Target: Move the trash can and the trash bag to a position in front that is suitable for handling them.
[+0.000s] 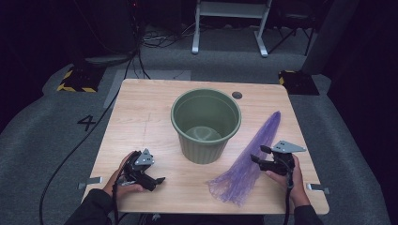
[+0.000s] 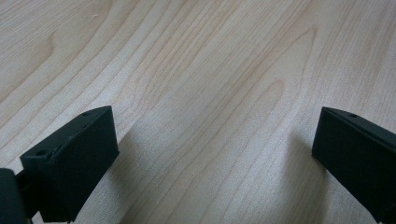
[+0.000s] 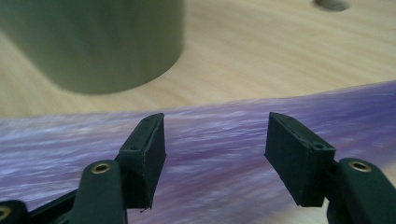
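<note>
**Purple mesh bag under R gripper, nothing gripped**

Right hand-held gripper (image 1: 257,154) hovered over the purple mesh bag (image 1: 248,161), jaws partly apart w/ the bag's netting seen between them in the right gripper view (image 3: 215,140); pads weren't pressing it. Bag lay flat on the counter (image 1: 141,117), stretched from the front edge toward the far right, just beside the green pot (image 1: 205,124). Pot stood upright mid-counter. Left hand-held gripper (image 1: 157,180) rested near the front left, jaws wide apart, only bare wood between them.
</note>
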